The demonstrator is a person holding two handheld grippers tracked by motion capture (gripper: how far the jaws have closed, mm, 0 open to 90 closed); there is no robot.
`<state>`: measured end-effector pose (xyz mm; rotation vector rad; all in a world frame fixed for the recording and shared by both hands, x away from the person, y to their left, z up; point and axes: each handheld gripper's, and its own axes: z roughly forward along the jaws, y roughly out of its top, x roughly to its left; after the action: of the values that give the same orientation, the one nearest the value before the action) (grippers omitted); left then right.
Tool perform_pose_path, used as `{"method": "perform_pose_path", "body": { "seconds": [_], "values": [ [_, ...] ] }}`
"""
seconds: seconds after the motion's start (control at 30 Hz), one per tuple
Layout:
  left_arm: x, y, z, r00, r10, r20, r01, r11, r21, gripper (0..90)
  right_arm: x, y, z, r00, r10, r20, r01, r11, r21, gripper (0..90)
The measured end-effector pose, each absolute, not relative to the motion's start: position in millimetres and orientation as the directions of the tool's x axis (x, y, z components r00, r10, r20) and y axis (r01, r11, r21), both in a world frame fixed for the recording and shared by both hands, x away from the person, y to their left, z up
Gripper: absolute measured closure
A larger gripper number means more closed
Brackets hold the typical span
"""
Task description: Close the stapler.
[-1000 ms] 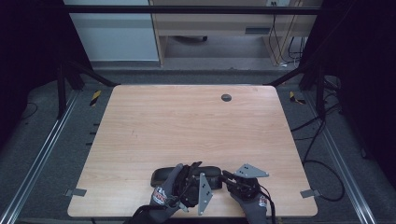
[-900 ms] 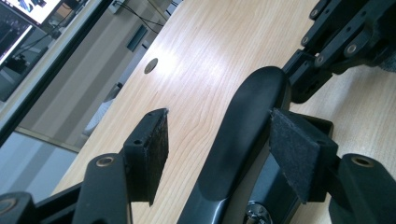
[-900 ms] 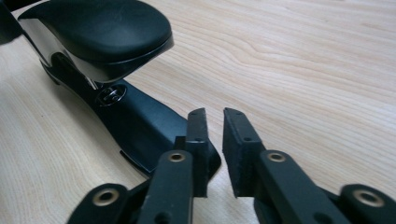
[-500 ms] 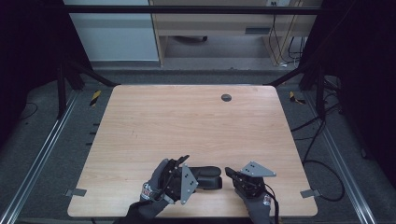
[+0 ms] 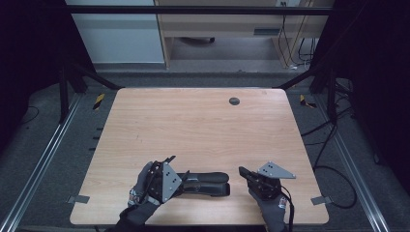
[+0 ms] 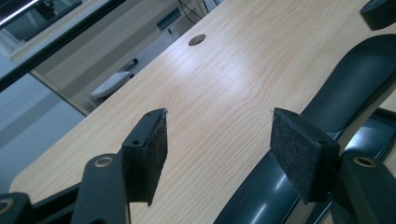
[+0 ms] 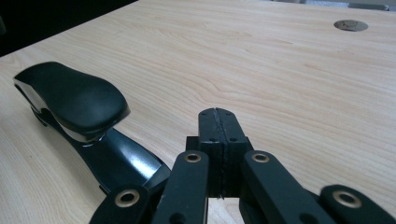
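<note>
Two grippers sit near the front edge of the wooden table (image 5: 203, 125), and both have drawn apart over the last second. The left gripper (image 5: 167, 164) has slid toward the table's left side since the earliest frame; its jaws stand wide open with nothing between the pads (image 6: 148, 154), and in its own view the black stapler (image 6: 345, 93) lies just beside the right-hand pad, not gripped. The right gripper (image 5: 243, 171) has moved off to the right of the stapler (image 5: 205, 182); its jaws are pressed fully together on nothing, as the right gripper view (image 7: 218, 122) shows. Earlier the stapler was mostly covered by the two tools; it now lies flat and exposed between them, handle uppermost. A round grommet hole (image 5: 234, 101) marks the far side.
</note>
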<state>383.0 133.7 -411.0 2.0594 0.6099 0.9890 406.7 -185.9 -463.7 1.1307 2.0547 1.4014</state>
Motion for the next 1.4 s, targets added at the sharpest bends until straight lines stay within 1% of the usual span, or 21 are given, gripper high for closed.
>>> {"method": "perform_pose_path", "body": {
  "seconds": [0.33,0.77,1.03,1.13,1.4],
  "values": [
    [388,158,-417,0.557,0.730,0.396,0.151,-0.558,0.816,35.8,404,-181,-452,-0.610,0.783,0.121,0.372,0.148,0.917,90.0],
    [391,191,-428,0.499,0.795,0.345,0.221,-0.502,0.836,35.4,400,-169,-438,-0.651,0.751,0.113,0.347,0.162,0.924,90.0],
    [392,215,-438,0.461,0.826,0.326,0.259,-0.476,0.841,35.4,399,-162,-435,-0.671,0.734,0.103,0.338,0.179,0.924,90.0],
    [392,221,-442,0.446,0.839,0.313,0.281,-0.463,0.841,35.4,398,-158,-436,-0.680,0.726,0.104,0.337,0.184,0.923,90.0],
    [392,233,-450,0.411,0.861,0.300,0.301,-0.439,0.847,35.5,397,-151,-438,-0.696,0.710,0.108,0.344,0.198,0.918,90.0]
  ]
}}
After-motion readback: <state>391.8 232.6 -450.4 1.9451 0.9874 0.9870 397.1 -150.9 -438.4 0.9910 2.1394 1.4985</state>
